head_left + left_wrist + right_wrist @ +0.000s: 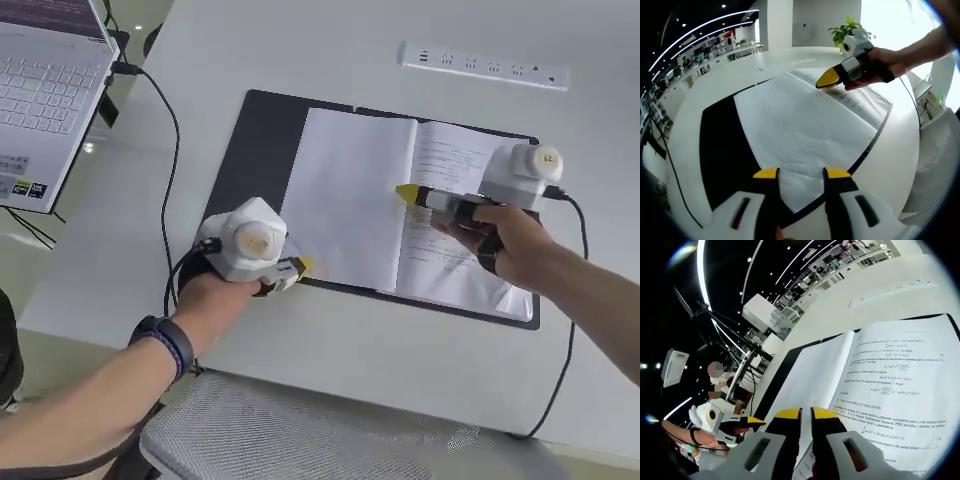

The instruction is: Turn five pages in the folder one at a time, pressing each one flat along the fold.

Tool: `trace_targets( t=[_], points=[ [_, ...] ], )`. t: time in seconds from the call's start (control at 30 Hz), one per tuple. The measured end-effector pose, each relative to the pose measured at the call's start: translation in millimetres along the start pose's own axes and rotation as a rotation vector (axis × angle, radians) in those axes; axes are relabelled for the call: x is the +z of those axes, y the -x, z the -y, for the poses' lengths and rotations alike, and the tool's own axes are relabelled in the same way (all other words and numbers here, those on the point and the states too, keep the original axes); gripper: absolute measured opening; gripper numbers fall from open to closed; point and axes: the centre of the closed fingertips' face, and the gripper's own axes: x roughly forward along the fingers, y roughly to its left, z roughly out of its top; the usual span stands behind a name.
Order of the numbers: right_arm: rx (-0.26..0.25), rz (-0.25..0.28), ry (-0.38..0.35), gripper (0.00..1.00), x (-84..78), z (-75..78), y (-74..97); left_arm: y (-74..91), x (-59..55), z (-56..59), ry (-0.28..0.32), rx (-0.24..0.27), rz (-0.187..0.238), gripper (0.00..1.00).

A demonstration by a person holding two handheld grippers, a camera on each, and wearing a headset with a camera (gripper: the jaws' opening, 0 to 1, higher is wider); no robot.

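White table (330,340) held an open folder (255,150); your closed right hand-held gripper (407,192) pressed the fold (413,150) flat, your open left hand-held gripper (300,266) apparently steadying the page (345,190).

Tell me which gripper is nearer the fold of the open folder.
Right. The right gripper has its shut jaws at the fold; the left gripper sits off at the near corner of the blank left page.
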Motion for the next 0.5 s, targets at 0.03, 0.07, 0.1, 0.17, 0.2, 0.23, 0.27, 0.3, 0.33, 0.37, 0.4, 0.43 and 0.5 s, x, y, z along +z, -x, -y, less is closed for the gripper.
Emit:
trace_targets(
  t=[0.03,0.07,0.1,0.17,0.2,0.23,0.27,0.3,0.33,0.37,0.4,0.43,0.5],
  points=[
    [-0.003,-0.006,0.001,0.04,-1.5,0.7,-0.7,-0.1,-0.2,0.1,0.0,-0.001,-0.001,0.33],
    [-0.008,-0.003,0.007,0.03,-1.1,0.9,-0.6,-0.1,-0.3,0.1,-0.002,-0.001,-0.001,0.33],
    [-0.01,-0.002,0.003,0.02,-1.2,2.1,-0.7,-0.4,-0.5,-0.1,-0.002,-0.001,-0.001,0.33],
    [-0.009,0.002,-0.003,0.01,-1.0,2.7,-1.0,-0.6,-0.7,-0.3,0.001,0.001,0.001,0.33],
    [-0.009,0.003,-0.005,0.0,-0.8,3.3,-0.9,-0.6,-0.7,-0.3,0.0,0.002,0.002,0.33],
    [-0.008,0.004,-0.007,0.0,-0.8,3.4,-0.9,-1.1,-1.0,-0.3,0.0,0.003,0.002,0.33],
    [-0.006,0.004,-0.007,0.0,-0.7,3.7,-1.1,-1.2,-1.1,-0.4,0.0,0.003,0.002,0.33],
    [-0.006,0.003,-0.007,0.0,-0.7,3.7,-1.1,-1.0,-0.8,-0.3,0.0,0.001,0.001,0.33],
    [-0.005,0.001,-0.004,0.0,-0.7,4.3,-1.2,-0.9,-0.7,-0.3,0.001,0.0,0.002,0.33],
    [-0.005,0.001,-0.002,0.0,-0.7,4.4,-1.2,-1.0,-0.6,-0.1,0.002,0.0,0.002,0.33],
    [-0.004,0.0,-0.003,0.0,-0.8,4.5,-1.3,-1.1,-0.7,-0.1,0.001,-0.001,0.002,0.33],
    [-0.004,-0.001,-0.002,0.0,-0.8,4.6,-1.3,-1.1,-0.8,-0.2,0.0,-0.001,0.002,0.33],
    [-0.002,-0.002,-0.002,0.0,-1.0,5.0,-1.4,-1.2,-0.8,0.0,0.001,-0.002,0.003,0.33]
  ],
)
